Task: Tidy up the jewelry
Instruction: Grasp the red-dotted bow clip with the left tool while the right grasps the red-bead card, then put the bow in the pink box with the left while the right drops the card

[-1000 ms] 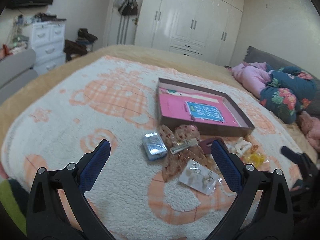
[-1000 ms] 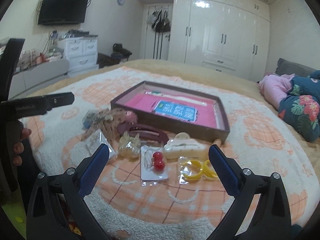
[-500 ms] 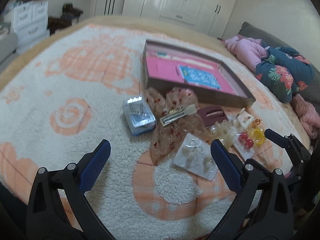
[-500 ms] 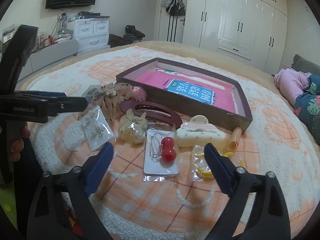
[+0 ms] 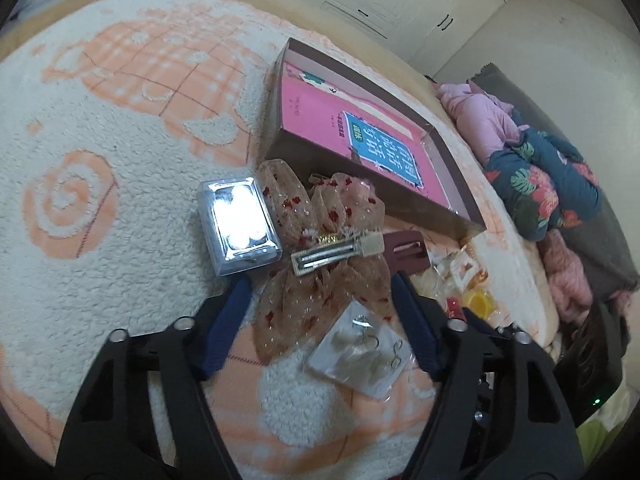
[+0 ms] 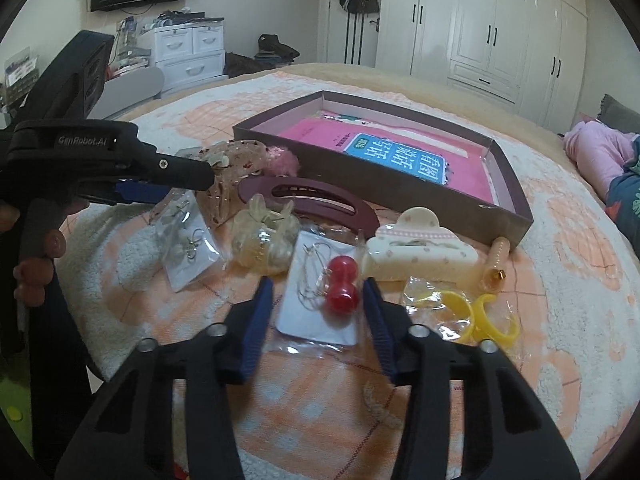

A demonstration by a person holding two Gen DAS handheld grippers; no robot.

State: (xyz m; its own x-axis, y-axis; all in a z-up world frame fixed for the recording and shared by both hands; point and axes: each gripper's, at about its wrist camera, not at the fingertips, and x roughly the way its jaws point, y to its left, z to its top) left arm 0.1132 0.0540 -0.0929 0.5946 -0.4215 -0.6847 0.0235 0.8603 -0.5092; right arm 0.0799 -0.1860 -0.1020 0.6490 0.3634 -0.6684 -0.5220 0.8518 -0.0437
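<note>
Jewelry lies on a fleecy blanket before a brown box point(image 5: 372, 176) point(image 6: 516, 200) with a pink book in it. My left gripper point(image 5: 320, 284) is open, its jaws either side of a sheer dotted bow clip point(image 5: 332, 240), with a bagged earring card point(image 5: 360, 356) between the fingers. My right gripper point(image 6: 318, 284) is open, its jaws either side of a bagged card with red ball earrings point(image 6: 340, 286).
A clear plastic case point(image 5: 238, 224) lies left of the bow. A maroon clip point(image 6: 312, 200), clear claw clip point(image 6: 264, 236), cream claw clip point(image 6: 420, 256), yellow rings point(image 6: 476, 316) and a beige roller point(image 6: 498, 262) lie nearby. Bundled clothes point(image 5: 532, 164) lie to the right.
Both grippers have moved down and forward onto the jewelry. The jaws of each have narrowed, and each now brackets its item.
</note>
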